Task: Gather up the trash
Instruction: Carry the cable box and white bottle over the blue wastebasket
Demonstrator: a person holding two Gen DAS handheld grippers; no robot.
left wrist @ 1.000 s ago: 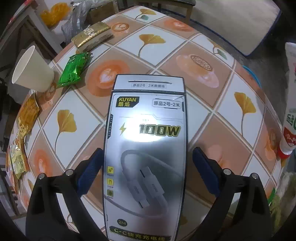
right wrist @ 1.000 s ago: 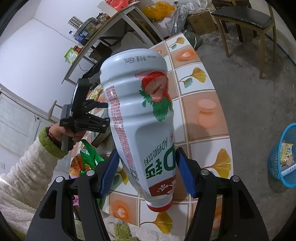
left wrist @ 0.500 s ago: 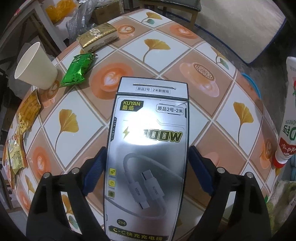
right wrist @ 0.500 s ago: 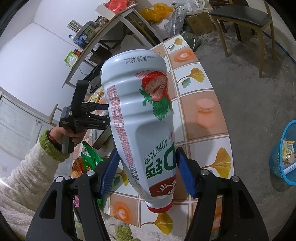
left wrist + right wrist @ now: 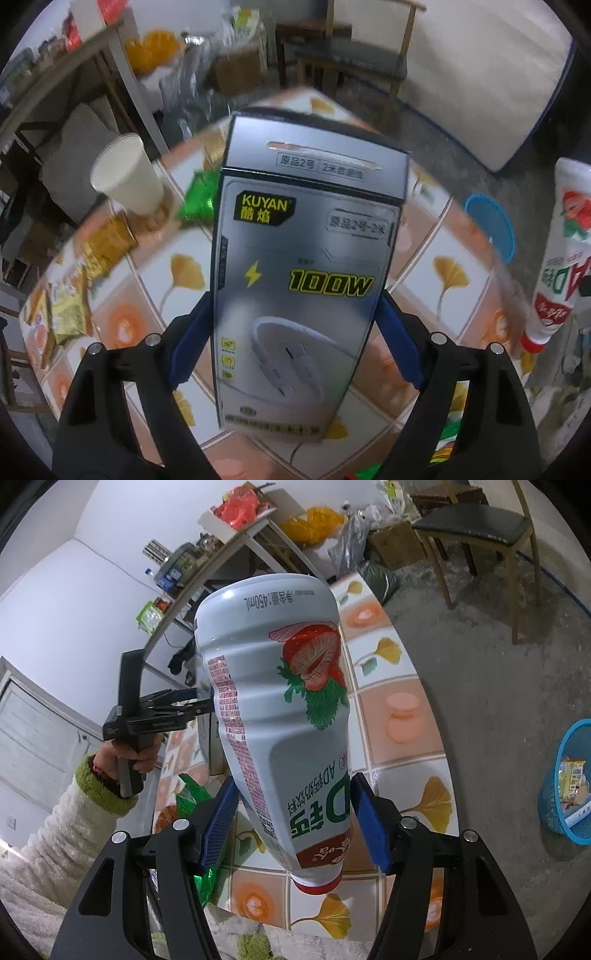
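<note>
My left gripper (image 5: 295, 328) is shut on a grey cable box (image 5: 303, 266) marked 100W, held above the patterned table (image 5: 443, 273). My right gripper (image 5: 295, 819) is shut on a white strawberry drink bottle (image 5: 280, 686), held upside down with its red cap (image 5: 317, 884) low; the bottle also shows at the right edge of the left wrist view (image 5: 561, 251). The left gripper with its box shows in the right wrist view (image 5: 199, 705). A blue trash basket (image 5: 569, 782) with wrappers in it stands on the floor right of the table; its rim shows in the left wrist view (image 5: 491, 225).
On the table lie a white paper cup (image 5: 125, 181), a green wrapper (image 5: 199, 195), and yellow snack packets (image 5: 99, 243) along the left edge. A wooden chair (image 5: 476, 528) and bags stand on the floor beyond the table. A cluttered shelf (image 5: 221, 546) stands behind.
My left gripper has lifted and tilted up with the box, so the room beyond the table now shows. My right gripper holds the bottle almost still.
</note>
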